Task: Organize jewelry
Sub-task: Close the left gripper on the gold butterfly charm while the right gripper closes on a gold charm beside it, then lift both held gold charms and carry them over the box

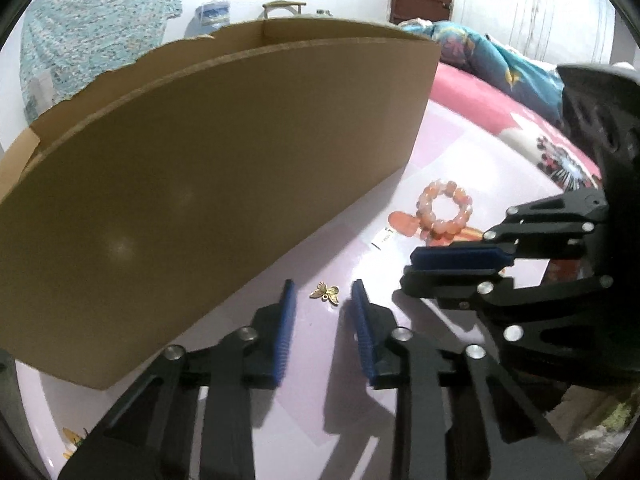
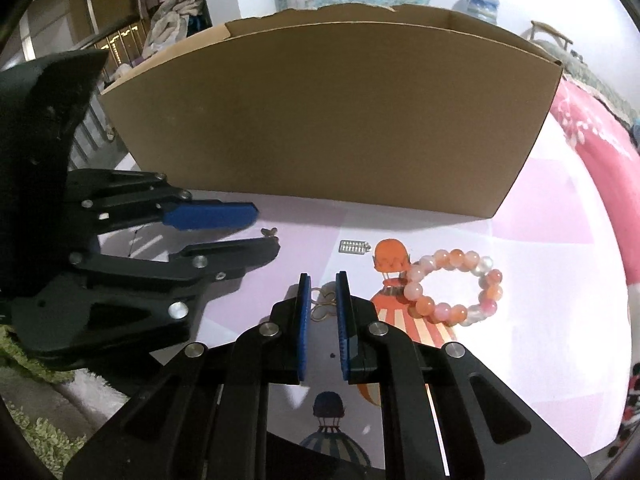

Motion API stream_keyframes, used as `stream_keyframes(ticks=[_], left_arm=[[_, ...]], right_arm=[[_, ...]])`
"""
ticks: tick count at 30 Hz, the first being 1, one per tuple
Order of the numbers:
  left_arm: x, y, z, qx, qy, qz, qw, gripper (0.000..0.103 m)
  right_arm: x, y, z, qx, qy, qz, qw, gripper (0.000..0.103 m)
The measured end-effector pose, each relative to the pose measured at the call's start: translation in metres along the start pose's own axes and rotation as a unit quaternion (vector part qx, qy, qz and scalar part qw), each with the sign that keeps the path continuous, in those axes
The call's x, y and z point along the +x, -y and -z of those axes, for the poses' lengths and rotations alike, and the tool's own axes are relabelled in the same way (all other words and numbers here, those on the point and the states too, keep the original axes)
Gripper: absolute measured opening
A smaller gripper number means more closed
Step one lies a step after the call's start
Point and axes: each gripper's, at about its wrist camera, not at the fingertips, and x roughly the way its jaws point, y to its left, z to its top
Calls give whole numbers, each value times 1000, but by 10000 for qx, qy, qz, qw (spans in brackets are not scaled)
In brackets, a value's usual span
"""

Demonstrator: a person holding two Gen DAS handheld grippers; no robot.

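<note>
A gold butterfly charm [image 1: 326, 293] lies on the pale table between the tips of my open left gripper [image 1: 323, 294]; it shows small in the right wrist view [image 2: 269, 232]. My right gripper [image 2: 323, 280] is open with a thin gold wire piece [image 2: 322, 303] lying between its blue pads. A pink and orange bead bracelet [image 2: 456, 287] lies right of it, also seen in the left wrist view [image 1: 445, 208]. A small silver abacus charm [image 2: 354, 247] lies ahead. A brown cardboard box [image 2: 332, 120] stands behind, also in the left wrist view [image 1: 200, 184].
The table cover [image 2: 560, 264] has printed hot-air balloons. A pink blanket [image 2: 592, 140] lies at the right. A green rug [image 2: 36, 440] shows below the table's left edge. The right gripper shows in the left wrist view [image 1: 408, 268], the left gripper in the right wrist view [image 2: 264, 228].
</note>
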Motion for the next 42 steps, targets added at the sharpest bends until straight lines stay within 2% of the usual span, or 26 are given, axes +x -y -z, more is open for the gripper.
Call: stream_keyframes(ticks=[2, 7, 10, 17, 20, 22, 25, 32, 40, 42], left_arm=[[1, 2, -1, 150, -26, -100, 9998, 19], [3, 4, -4, 335, -93, -26, 9994, 12], [2, 6, -4, 495, -110, -15, 9987, 12], [3, 9, -5, 482, -107, -27, 9988, 12], [2, 9, -3, 417, -106, -14, 9991, 12], [0, 8, -1, 375, -114, 5, 9992, 12], [-4, 6, 2, 281, -111, 3, 9995, 12], [-15, -1, 7, 35, -31, -57, 10000, 12], [-23, -11, 12, -130, 43, -108, 9998, 12], [-25, -14, 13, -170, 61, -112, 9998, 12]], right_arm=[[-1, 2, 2, 30, 29, -56, 10000, 10], [-9, 14, 10, 74, 83, -164, 9998, 10], [-13, 21, 15, 106, 108, -208, 9997, 11], [-29, 36, 22, 226, 207, -315, 9990, 15], [-37, 42, 26, 207, 179, -298, 9992, 21], [-40, 44, 29, 185, 148, -309, 9992, 30], [-40, 38, 31, 91, 109, -262, 9996, 33], [-31, 29, 26, -148, 3, -34, 9999, 32], [-26, 18, 22, -637, -119, 204, 9977, 12], [-25, 15, 19, -683, -164, 223, 9973, 11]])
